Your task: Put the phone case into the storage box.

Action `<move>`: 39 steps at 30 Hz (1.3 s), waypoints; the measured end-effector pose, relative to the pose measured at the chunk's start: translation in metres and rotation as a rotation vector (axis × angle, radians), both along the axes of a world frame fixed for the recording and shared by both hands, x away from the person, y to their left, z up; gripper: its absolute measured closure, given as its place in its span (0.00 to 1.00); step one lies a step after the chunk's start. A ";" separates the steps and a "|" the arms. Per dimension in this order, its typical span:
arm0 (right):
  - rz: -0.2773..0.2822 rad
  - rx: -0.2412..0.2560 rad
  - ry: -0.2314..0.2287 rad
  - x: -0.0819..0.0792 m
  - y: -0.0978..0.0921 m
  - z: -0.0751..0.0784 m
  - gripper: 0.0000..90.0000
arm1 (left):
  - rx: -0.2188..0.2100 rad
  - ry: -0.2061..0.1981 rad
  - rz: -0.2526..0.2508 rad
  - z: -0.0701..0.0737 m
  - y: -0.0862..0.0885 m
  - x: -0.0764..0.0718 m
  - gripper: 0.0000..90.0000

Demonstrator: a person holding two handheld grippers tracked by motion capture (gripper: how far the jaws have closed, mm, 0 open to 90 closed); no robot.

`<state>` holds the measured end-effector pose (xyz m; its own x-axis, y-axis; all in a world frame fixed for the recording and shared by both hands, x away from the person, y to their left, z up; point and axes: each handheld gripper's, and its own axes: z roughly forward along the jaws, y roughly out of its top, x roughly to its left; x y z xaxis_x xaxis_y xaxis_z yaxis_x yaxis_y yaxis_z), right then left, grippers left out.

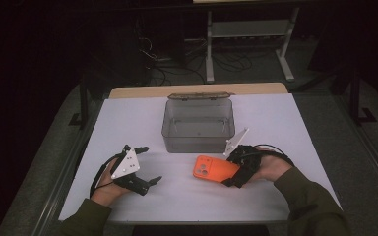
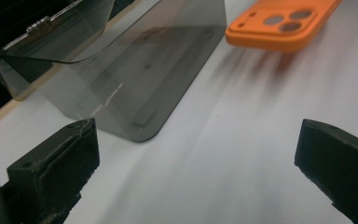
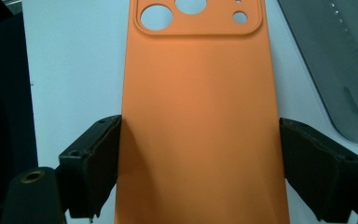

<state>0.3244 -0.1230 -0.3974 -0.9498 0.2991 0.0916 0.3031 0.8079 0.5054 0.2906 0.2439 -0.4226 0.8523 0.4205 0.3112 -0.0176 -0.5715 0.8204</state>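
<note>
An orange phone case (image 1: 212, 168) with camera cut-outs lies flat, low over the white table in front of a smoky clear box (image 1: 198, 132). My right gripper (image 1: 235, 173) is shut on the case's near end; in the right gripper view both jaws press the long edges of the case (image 3: 198, 107). My left gripper (image 1: 148, 164) rests at the table's left with its jaws wide apart and nothing between them. In the left gripper view the left gripper (image 2: 196, 163) faces the box (image 2: 135, 74) and the case (image 2: 279, 25).
The box stands at the table's middle with its hinged lid (image 1: 198, 96) tipped open toward the far edge; its inside looks bare. The box's corner (image 3: 349, 60) is close to the right of the held case. Dark floor, cables and a white rack leg (image 1: 209, 49) lie beyond the table (image 1: 128, 118).
</note>
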 end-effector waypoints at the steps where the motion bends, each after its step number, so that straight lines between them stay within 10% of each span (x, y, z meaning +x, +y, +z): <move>1: 0.000 -0.001 0.001 0.000 0.000 0.000 0.18 | 0.018 -0.021 0.003 0.000 -0.002 -0.001 0.00; 39: 0.010 -0.019 -0.005 0.004 0.007 0.005 0.18 | 0.560 -0.578 0.016 -0.009 -0.033 -0.015 0.00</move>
<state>0.3289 -0.1158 -0.3928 -0.9532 0.2911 0.0816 0.2926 0.8204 0.4913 0.2757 0.2104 -0.4319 0.4870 0.0820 0.8696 -0.3400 -0.8993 0.2751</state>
